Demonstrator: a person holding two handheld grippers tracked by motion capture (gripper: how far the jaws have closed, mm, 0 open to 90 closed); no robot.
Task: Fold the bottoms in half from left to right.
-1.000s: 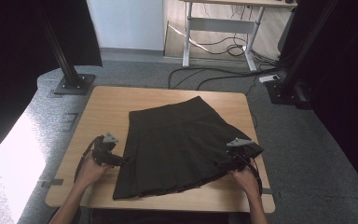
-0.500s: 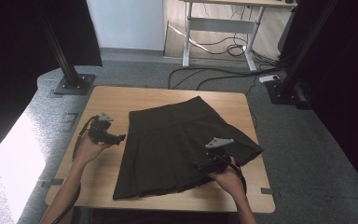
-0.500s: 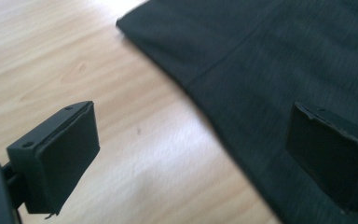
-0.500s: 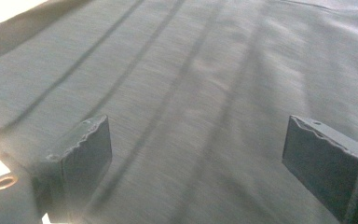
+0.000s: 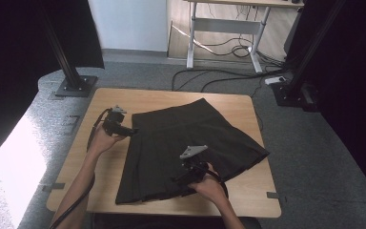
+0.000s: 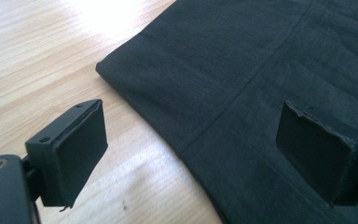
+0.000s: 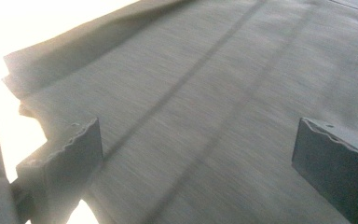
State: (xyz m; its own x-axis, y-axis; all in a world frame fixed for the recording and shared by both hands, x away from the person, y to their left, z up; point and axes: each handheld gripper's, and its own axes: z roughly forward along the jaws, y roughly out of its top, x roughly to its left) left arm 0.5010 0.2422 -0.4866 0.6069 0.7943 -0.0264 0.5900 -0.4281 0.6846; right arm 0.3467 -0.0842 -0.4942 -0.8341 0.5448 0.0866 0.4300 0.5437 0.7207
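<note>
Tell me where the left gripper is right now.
In the high view the left gripper is at the table's left side, jaws open beside the upper left corner of the black skirt, at its waistband.

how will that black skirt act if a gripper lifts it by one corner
The skirt lies flat and thin on the table, so it would probably droop and fold rather than hold its shape. Its pleats would likely fan open. The matte woven cloth looks unlikely to slip from the pads.

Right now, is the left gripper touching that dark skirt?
Apart. In the left gripper view the left gripper stands open above the skirt, one pad over bare table, nothing pinched.
</note>
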